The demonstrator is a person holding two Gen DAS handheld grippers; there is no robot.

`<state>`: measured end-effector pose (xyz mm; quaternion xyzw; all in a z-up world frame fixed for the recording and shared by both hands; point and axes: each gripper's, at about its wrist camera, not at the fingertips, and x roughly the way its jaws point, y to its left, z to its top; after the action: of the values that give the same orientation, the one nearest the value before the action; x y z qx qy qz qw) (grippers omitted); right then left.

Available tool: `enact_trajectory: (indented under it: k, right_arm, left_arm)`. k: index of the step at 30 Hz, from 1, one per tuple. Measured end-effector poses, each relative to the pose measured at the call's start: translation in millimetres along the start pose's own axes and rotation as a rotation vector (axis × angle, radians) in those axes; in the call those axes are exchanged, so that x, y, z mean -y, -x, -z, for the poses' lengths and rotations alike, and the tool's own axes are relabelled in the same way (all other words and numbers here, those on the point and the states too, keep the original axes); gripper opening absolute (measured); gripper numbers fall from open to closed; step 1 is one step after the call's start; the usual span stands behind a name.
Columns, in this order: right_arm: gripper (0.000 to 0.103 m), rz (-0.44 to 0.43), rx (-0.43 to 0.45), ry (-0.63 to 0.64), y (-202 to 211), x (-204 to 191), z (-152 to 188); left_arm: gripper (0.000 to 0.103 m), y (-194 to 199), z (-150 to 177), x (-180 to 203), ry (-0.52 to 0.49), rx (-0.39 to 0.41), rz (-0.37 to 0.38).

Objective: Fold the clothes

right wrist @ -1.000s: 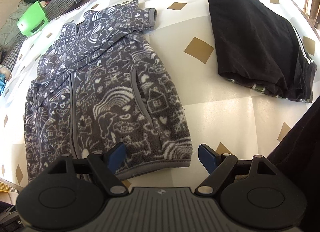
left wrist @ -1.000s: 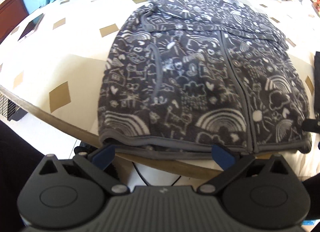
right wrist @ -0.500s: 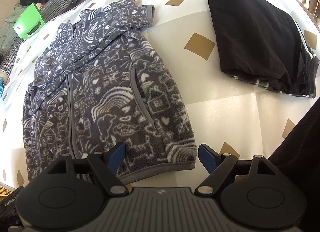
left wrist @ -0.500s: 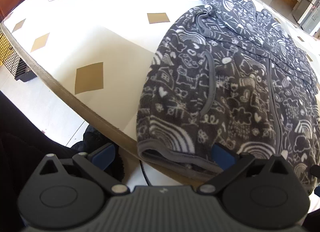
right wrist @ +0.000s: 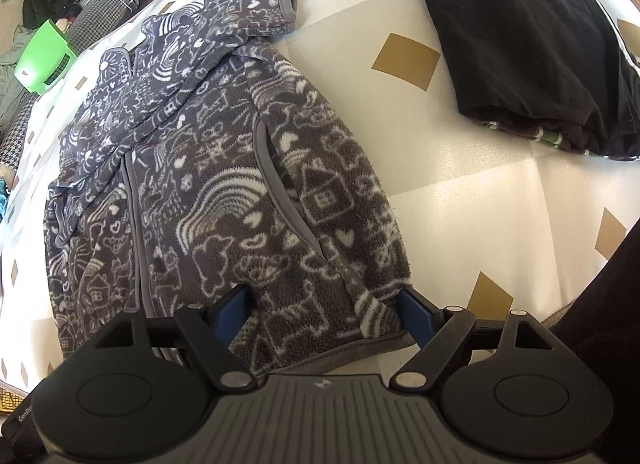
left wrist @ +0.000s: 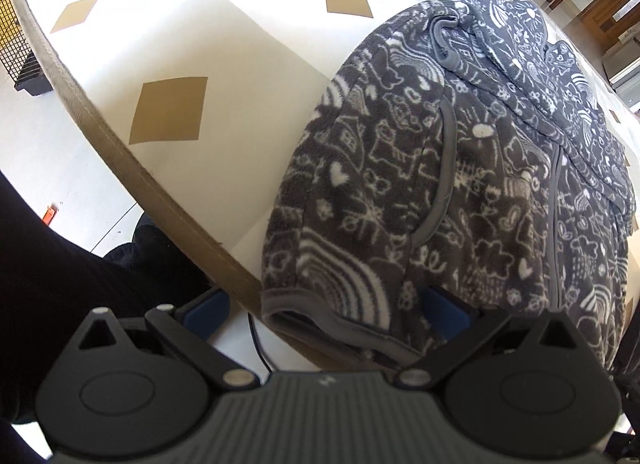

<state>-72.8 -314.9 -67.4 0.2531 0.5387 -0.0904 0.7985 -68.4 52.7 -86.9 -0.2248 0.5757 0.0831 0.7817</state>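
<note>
Strong daylight is washing out the desk far beyond the left fingers — its pattern is bleaching to white there. Ahead of the right fingers the glossy surface is throwing soft glare. Fisheye distortion is bending every edge, corners are darkening, and the fleece jacket is blurring slightly.

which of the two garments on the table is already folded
The black garment, a compact stack at the table's far right. The grey patterned fleece jacket lies spread out flat, zipped front up.
</note>
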Motion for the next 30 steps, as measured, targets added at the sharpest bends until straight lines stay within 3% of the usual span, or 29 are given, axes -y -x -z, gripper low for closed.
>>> enact_trajectory:
  k: [4, 8, 18, 22, 30]
  right_arm:
    - [0.081, 0.0, 0.003, -0.009, 0.7, -0.9, 0.0]
    - [0.081, -0.001, 0.006, -0.018, 1.4, -1.9, -0.1]
    - [0.081, 0.019, -0.003, -0.004, -0.4, -8.4, -0.7]
    - [0.081, 0.017, -0.01, -0.017, -1.8, -7.1, -1.8]
    - [0.081, 0.03, -0.021, -0.016, -4.7, -9.4, -3.7]
  left_arm:
    - [0.103, 10.0, 2.6, -4.4, 0.023, -0.007, 0.044]
    - [0.103, 29.2, 1.7, -9.2, 0.022, 0.057, 0.048]
    - [0.102, 45.4, -29.9, -18.9, 0.076, 0.105, 0.155]
    - [0.077, 43.5, -33.9, -16.9, 0.065, 0.099, 0.183]
    - [0.071, 27.8, -34.8, -16.7, 0.08, 0.073, 0.134]
